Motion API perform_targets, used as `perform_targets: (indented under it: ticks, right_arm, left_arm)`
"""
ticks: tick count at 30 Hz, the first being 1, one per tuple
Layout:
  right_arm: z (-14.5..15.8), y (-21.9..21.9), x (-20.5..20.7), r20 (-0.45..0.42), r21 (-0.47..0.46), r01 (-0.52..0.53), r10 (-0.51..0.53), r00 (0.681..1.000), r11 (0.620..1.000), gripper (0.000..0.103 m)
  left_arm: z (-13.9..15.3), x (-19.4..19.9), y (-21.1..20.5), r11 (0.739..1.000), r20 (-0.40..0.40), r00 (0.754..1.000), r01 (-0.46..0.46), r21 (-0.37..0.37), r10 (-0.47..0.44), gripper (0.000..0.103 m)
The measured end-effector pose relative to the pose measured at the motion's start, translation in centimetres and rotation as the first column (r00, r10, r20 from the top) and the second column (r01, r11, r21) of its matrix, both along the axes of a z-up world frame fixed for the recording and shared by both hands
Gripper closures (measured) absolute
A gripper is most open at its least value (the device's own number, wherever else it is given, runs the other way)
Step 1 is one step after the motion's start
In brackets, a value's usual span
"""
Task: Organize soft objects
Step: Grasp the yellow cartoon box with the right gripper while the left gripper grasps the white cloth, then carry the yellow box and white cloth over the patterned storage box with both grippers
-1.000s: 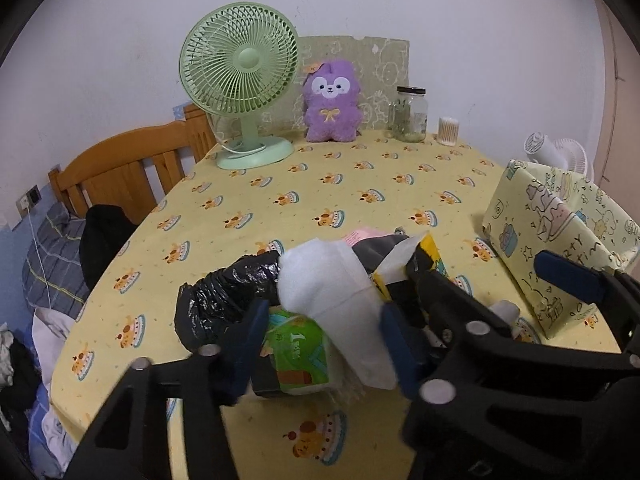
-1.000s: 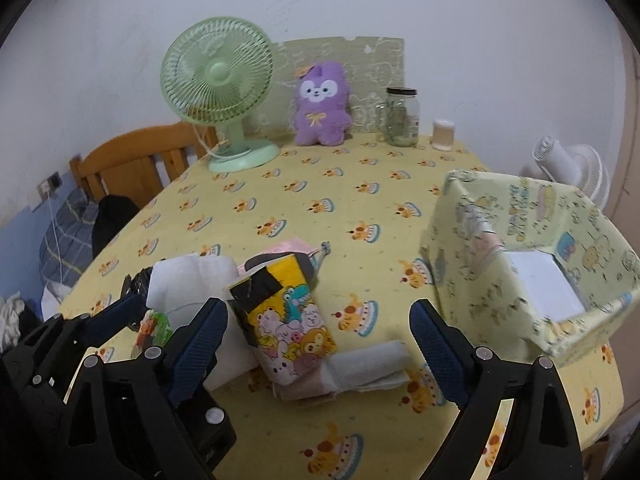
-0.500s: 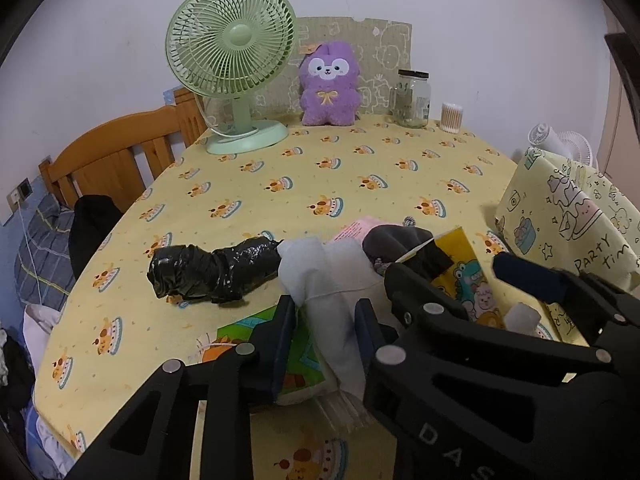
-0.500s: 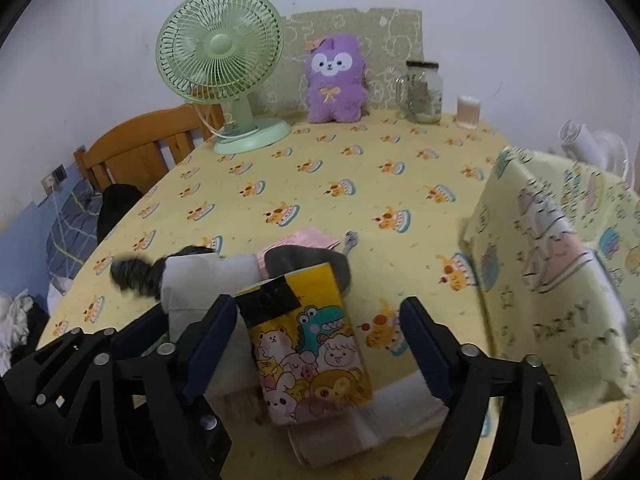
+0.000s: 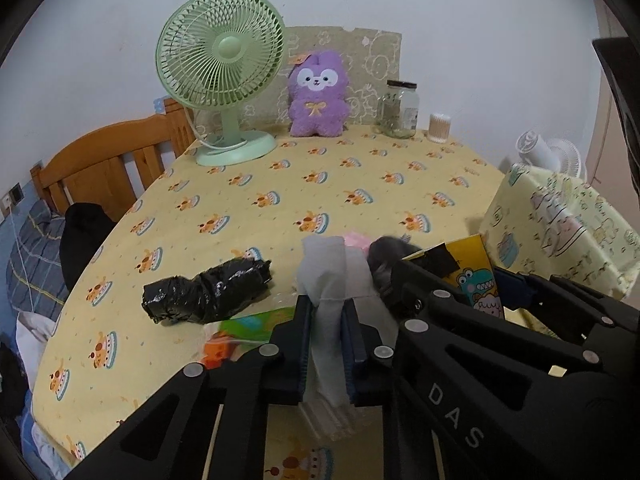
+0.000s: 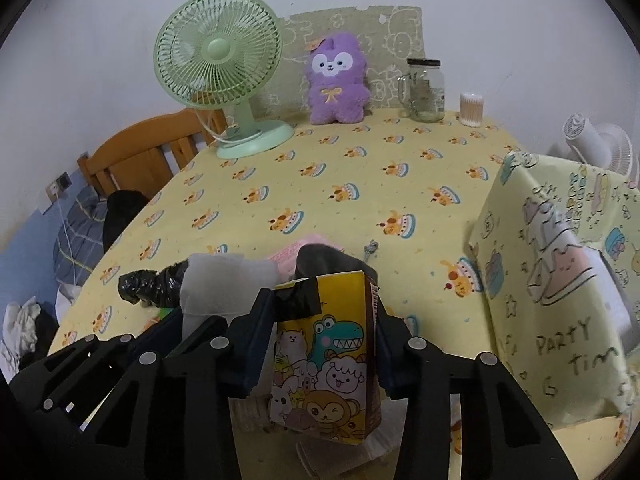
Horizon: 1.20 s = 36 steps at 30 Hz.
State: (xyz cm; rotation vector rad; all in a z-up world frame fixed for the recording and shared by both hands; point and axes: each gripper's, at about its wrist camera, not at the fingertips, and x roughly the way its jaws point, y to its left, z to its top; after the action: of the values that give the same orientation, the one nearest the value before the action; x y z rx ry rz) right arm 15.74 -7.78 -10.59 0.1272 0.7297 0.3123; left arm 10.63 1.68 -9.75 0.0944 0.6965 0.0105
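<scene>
I am gripping two things at once from the pile at the near edge of the table. My left gripper has just been closing and is now pinching the white cloth hard, the fabric bunching up between the jaws, so it should lift free of what lies under it. My right gripper has just been closing too, its pads pressing the flanks of the yellow cartoon packet, holding it upright, probably so the soft pack does not buckle. The black wrapped bundle is lying just left of the cloth, untouched. The patterned box is standing open to the right, close by; I judge it the likely bin for both.
</scene>
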Motion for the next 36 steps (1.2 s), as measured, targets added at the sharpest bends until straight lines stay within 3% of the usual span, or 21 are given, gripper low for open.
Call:
perform_targets:
  ticks: [25, 36]
  right_arm:
    - [8.8, -2.3, -3.8, 0.14, -0.006, 0.07, -0.069, 0.988, 0.998, 0.055]
    - [10.4, -3.4, -4.8, 0.17, -0.002, 0.075, -0.073, 0.983, 0.997, 0.055]
  left_arm:
    - [7.7, -3.1, -1.8, 0.999, 0.148, 0.989, 0.027, -0.031, -0.022, 0.092]
    - [8.6, -3.9, -2.6, 0.999, 0.169, 0.985, 0.031, -0.04, -0.024, 0.092]
